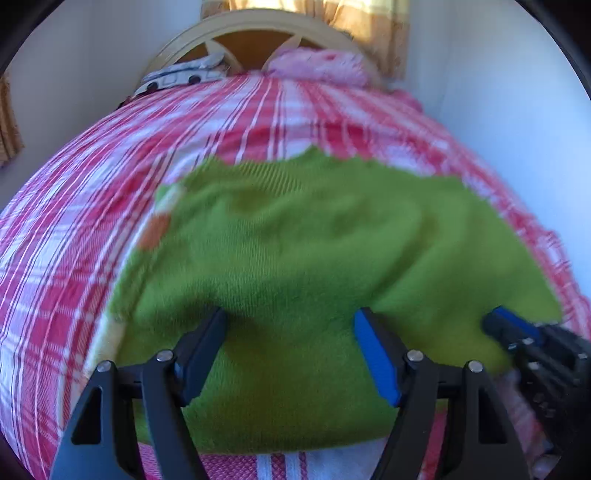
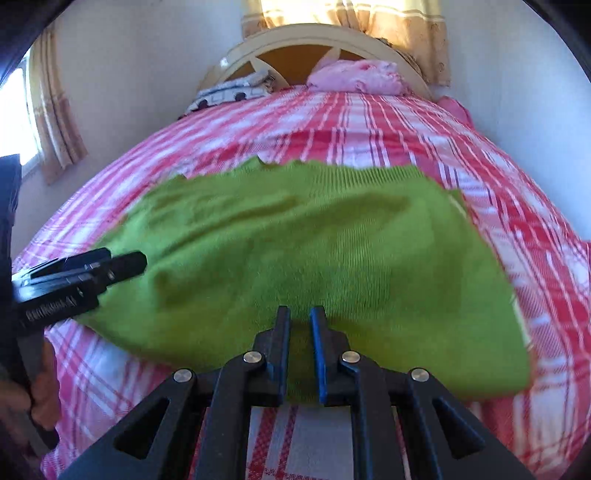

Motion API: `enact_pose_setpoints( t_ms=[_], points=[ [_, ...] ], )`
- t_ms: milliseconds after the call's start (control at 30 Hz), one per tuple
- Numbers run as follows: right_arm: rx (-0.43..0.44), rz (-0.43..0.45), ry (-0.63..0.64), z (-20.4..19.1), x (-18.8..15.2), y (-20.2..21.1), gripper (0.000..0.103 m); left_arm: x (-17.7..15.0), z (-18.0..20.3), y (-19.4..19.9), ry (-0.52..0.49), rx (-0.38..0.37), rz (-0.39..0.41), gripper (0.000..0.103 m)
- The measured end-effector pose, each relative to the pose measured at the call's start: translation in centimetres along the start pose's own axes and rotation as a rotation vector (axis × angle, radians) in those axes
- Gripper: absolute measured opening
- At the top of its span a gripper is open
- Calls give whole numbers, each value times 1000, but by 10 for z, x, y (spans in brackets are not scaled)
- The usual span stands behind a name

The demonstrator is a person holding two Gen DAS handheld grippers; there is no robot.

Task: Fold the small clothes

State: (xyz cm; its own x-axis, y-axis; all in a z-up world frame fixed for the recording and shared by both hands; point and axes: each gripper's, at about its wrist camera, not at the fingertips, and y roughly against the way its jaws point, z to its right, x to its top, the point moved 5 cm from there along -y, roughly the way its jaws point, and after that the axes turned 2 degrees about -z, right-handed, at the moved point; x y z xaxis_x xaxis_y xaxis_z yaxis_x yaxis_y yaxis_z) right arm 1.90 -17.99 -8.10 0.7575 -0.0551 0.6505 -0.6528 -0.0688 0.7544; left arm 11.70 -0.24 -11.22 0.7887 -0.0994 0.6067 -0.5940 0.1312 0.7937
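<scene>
At the bottom of the left wrist view the left gripper [image 1: 290,321] stands with its jaws wide apart, the black finger at lower left and the blue-padded finger [image 1: 375,354] at lower centre-right. The near edge of the green knitted garment [image 1: 295,240] lies between and under them, and neither pad presses on it. At the lower right edge of that view the right gripper [image 1: 495,325] reaches in over the garment's near right corner.

In the right wrist view the right gripper [image 2: 300,314] sits at bottom centre, its jaws nearly together with only a thin slit between them. The garment's near edge runs just behind the fingertips; whether any cloth is pinched there cannot be told. The left gripper [image 2: 140,262] enters from the left edge, its tip over the garment's left side, with part of a hand [image 2: 22,398] at the lower left.

The garment lies spread flat across the middle of both views on a red and white checked bedspread [image 2: 388,122]. Beyond it, in the upper part of the frame, lie a pink pillow [image 2: 356,75] and a white patterned cloth [image 2: 229,90] below a cream headboard [image 2: 295,35], with tan curtains [image 2: 406,22] above.
</scene>
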Motion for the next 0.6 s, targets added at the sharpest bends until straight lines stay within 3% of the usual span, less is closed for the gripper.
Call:
enact_pose_setpoints(
  t_ms=[167, 333, 600],
  points=[
    [33, 3, -33, 3, -3, -1, 13, 1, 0, -5, -23, 85, 9, 94],
    [18, 8, -23, 1, -3, -2, 13, -4, -5, -4, 3, 77, 7, 96],
    [36, 16, -36, 4, -3, 0, 13, -23, -12, 33, 21, 142, 57, 96]
  ],
)
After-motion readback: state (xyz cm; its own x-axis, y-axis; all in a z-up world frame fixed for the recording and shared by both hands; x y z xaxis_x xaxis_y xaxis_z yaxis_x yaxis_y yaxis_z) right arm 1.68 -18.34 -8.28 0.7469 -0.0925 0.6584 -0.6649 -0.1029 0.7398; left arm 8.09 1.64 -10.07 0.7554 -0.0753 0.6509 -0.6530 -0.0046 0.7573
